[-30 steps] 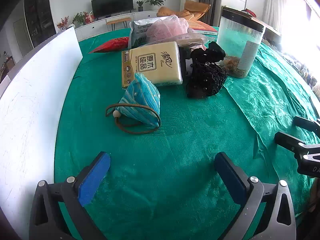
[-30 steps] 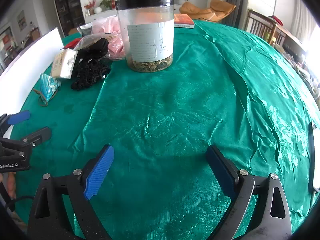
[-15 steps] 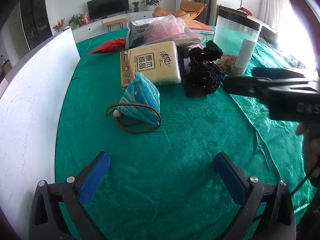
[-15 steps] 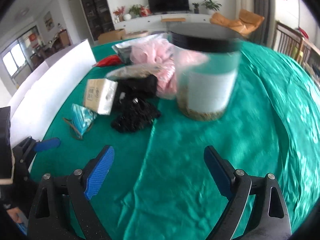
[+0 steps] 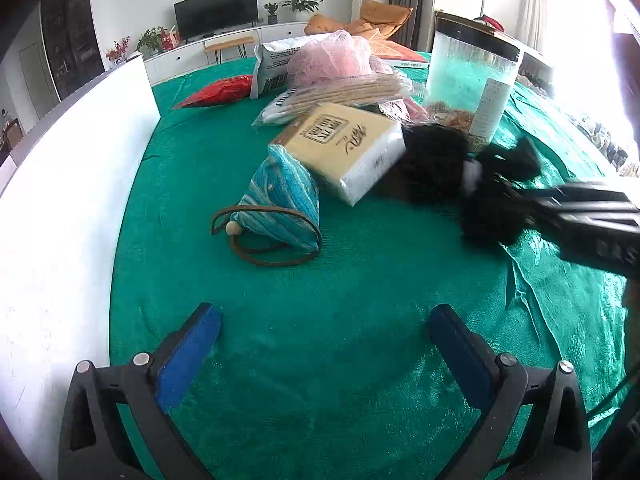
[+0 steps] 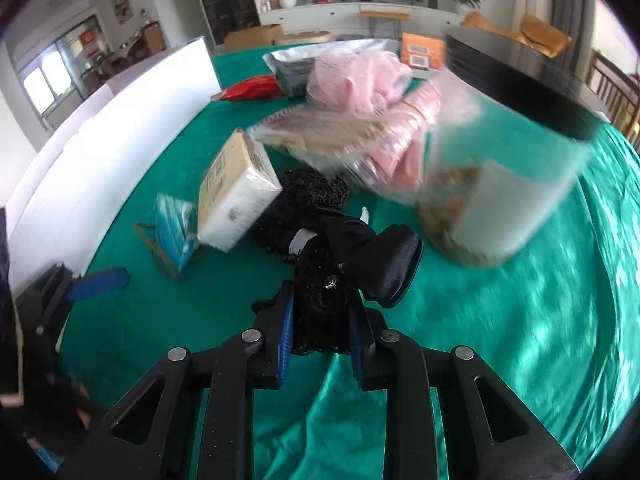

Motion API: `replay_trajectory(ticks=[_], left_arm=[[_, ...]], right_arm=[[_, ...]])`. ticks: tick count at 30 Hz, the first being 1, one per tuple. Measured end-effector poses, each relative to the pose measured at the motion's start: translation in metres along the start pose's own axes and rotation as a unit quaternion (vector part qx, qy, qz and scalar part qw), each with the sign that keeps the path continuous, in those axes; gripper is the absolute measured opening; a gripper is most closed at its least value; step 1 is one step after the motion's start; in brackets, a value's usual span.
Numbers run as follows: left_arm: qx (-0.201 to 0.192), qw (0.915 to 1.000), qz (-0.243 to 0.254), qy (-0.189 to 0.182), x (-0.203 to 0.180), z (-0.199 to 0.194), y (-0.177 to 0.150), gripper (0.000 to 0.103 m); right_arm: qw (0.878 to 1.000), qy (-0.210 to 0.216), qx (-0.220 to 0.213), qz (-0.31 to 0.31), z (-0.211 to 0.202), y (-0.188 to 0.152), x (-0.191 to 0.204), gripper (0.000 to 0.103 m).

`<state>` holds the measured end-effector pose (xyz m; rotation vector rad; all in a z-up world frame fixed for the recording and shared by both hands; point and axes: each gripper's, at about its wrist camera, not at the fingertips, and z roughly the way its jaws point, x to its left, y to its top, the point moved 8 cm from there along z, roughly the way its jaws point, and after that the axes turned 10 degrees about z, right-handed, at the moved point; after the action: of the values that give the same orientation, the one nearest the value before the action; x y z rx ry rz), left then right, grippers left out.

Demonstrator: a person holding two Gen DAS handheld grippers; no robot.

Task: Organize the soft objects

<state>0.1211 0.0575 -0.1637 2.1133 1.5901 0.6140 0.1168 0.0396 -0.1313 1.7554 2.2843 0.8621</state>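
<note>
1. Two tongs are in my control. My right tongs (image 6: 320, 334), wide apart half a second ago, are now clenched on the black mesh bundle (image 6: 320, 308), which sits between the blue pads near the middle of the counter (image 6: 520, 340).
2. My left tongs (image 5: 320, 344) are released, parted above bare green cloth in the same place as a second ago.
3. My judgement: the first soft item is secured and ready to be carried off.
4. That bundle is knobbly, netted and limp, with a smooth black padded piece attached.
5. Just beside it, the tissue pack (image 5: 344, 148), soft, rectangular and plastic-wrapped, now lies tilted and turned from its earlier position.
6. Touching the pack, a striped blue fabric pouch (image 5: 284, 204) has a brown cord loop and a bead.
7. Behind, a pink puff (image 5: 332, 58) looks frothy; a clear hard jar (image 5: 472, 84) holds granules.
8. Wrinkled satin covers the counter.
</note>
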Motion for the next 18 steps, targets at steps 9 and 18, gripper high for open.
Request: replay_trajectory(ticks=[9,18], left_arm=[[0.000,1.0000,0.000,0.000,0.000,0.000,0.000,0.103],[0.000,1.0000,0.000,-0.001,0.000,0.000,0.000,0.103]], right_arm=[[0.979,-0.089,-0.041,0.180,-0.064,-0.050,-0.119,0.025],[0.956,-0.078,-0.134,0.249,-0.037,0.022,-0.184,0.063]])
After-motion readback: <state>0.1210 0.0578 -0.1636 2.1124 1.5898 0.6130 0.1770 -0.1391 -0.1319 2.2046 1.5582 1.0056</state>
